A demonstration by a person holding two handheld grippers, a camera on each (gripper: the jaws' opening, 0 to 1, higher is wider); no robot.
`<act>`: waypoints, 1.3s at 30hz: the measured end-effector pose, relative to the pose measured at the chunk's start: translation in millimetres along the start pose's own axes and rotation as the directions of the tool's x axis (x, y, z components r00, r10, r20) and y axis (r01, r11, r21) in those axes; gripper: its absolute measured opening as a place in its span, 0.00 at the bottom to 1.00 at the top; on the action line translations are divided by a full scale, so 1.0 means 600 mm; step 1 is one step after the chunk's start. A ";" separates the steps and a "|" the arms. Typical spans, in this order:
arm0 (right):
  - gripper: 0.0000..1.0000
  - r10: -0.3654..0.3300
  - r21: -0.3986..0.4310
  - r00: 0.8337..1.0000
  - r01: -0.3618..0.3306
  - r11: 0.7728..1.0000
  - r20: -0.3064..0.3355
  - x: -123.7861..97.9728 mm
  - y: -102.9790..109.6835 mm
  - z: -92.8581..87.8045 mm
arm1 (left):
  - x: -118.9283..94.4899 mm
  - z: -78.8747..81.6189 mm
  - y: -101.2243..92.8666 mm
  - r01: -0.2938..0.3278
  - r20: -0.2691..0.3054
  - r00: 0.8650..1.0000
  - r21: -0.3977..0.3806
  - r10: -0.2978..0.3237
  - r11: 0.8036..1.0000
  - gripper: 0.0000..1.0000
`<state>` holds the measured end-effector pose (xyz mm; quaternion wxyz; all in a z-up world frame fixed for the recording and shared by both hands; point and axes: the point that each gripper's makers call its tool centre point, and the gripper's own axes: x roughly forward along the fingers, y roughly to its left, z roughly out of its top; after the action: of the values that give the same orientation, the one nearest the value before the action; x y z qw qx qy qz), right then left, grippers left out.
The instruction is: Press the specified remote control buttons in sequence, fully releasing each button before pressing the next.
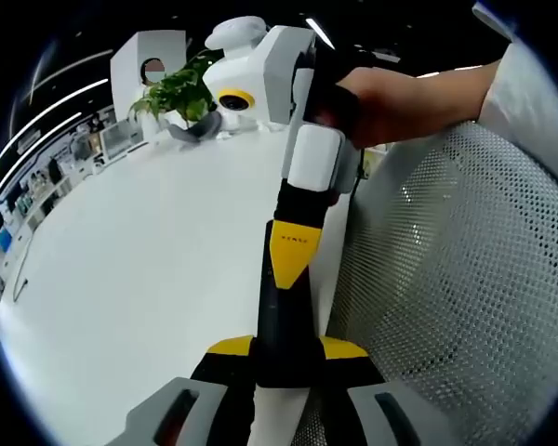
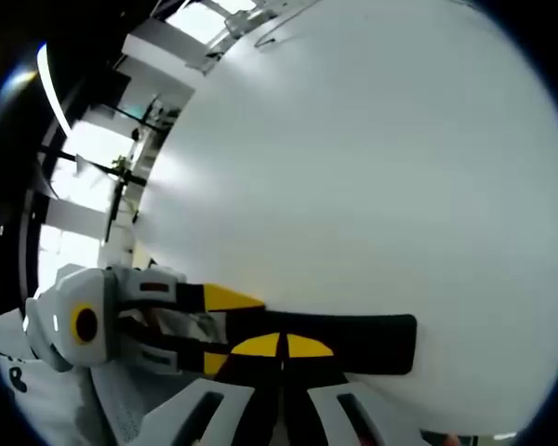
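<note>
Remote control (image 2: 353,342) buttons hidden; left tool (image 1: 284,409) base cut off below.

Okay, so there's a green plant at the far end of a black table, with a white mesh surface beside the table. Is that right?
Not quite. The table is white, not black, as the left gripper view shows. The rest holds: the green plant stands at its far end, and the white mesh surface lies beside the table.
</note>
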<state>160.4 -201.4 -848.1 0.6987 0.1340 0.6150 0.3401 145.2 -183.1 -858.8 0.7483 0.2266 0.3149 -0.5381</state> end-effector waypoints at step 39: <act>0.00 0.003 -0.092 1.000 -0.005 0.996 -0.020 0.017 0.014 -0.003 | 0.001 0.001 0.001 0.002 0.005 1.000 0.012 -0.002 1.000 0.24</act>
<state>155.9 -189.1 -851.0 0.6974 0.0994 0.6053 0.3707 145.7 -183.7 -858.9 0.7472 0.2296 0.3100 -0.5412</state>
